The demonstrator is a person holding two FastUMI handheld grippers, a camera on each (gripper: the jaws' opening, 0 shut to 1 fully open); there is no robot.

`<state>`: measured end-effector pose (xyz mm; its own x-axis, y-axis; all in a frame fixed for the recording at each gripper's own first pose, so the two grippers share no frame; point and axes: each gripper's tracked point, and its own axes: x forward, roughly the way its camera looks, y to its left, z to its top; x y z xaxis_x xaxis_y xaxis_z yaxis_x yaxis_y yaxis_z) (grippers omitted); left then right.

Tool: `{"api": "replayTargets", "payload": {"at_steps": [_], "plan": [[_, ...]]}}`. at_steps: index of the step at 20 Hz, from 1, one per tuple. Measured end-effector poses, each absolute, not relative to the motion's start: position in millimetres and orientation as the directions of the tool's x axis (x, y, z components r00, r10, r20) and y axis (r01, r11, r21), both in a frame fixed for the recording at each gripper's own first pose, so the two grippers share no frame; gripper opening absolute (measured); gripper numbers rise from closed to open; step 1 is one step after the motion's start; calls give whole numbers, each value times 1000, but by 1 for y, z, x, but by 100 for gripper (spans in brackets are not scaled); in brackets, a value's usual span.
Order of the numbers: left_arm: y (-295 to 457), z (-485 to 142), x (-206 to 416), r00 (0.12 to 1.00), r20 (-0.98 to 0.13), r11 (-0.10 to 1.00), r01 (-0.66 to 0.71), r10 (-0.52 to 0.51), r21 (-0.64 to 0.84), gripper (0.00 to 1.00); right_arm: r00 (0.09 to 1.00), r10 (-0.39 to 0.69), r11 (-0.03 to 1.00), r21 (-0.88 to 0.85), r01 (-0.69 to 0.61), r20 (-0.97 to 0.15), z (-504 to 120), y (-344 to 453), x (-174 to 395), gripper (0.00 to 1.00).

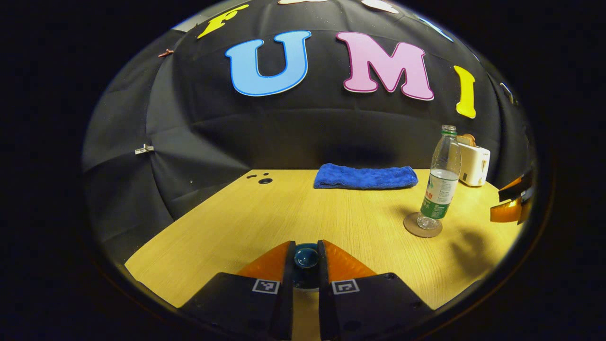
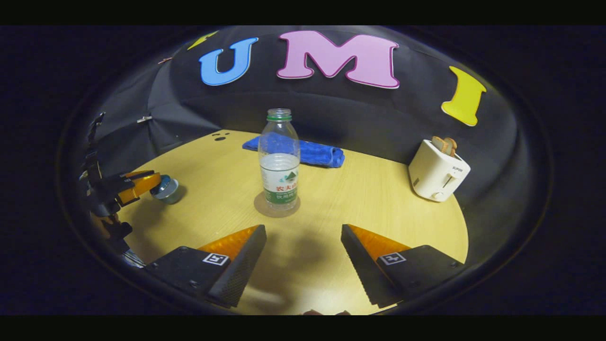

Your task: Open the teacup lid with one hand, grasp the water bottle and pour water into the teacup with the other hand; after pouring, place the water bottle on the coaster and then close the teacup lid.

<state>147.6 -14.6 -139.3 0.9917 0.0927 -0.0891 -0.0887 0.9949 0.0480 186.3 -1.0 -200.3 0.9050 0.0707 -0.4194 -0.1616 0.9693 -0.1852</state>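
Half-full water bottle [image 2: 279, 161] stands on coaster [image 2: 261, 206] (uncapped); left jaws clamp teacup lid [image 1: 306, 258], right jaws gape.

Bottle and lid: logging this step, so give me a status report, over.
Left gripper shut on lid, held off the table. Right gripper open, short of bottle. Bottle upright on coaster, uncapped. Nothing between.

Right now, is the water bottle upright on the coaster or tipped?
Upright. The water bottle stands centred on the round coaster, part full, with the right gripper open and apart from it.
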Motion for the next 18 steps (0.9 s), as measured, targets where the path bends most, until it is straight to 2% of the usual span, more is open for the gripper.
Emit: {"api": "replayTargets", "payload": {"at_steps": [2, 5, 11, 13, 14, 15, 16, 17, 18], "plan": [[-17, -147, 152, 992, -95, 993, -80, 88, 84, 26, 910, 55, 969, -197, -148, -410, -195, -7, 190, 97], [-20, -152, 156, 991, -102, 991, -74, 85, 109, 26, 913, 51, 973, -186, -137, -405, -193, -8, 190, 99], [-17, -152, 156, 991, -110, 991, -69, 82, 114, 32, 904, 57, 969, -192, -152, -424, -204, 0, 183, 99], [-20, -153, 155, 990, -116, 992, -63, 76, 109, 43, 903, 57, 970, -189, -151, -426, -204, 1, 184, 99], [-20, -153, 153, 990, -121, 992, -63, 76, 109, 39, 904, 59, 971, -187, -151, -423, -204, 3, 184, 97], [-17, -153, 152, 990, -118, 992, -70, 82, 107, 43, 906, 60, 971, -186, -151, -419, -202, 4, 184, 99], [-17, -148, 148, 991, -107, 992, -74, 84, 101, 54, 908, 62, 971, -186, -151, -414, -201, 5, 184, 99], [-15, -146, 144, 991, -100, 992, -79, 89, 98, 53, 910, 64, 970, -187, -152, -411, -200, 6, 183, 97], [-15, -143, 139, 991, -97, 992, -83, 92, 97, 63, 912, 65, 971, -187, -152, -405, -198, 6, 183, 99]]}}
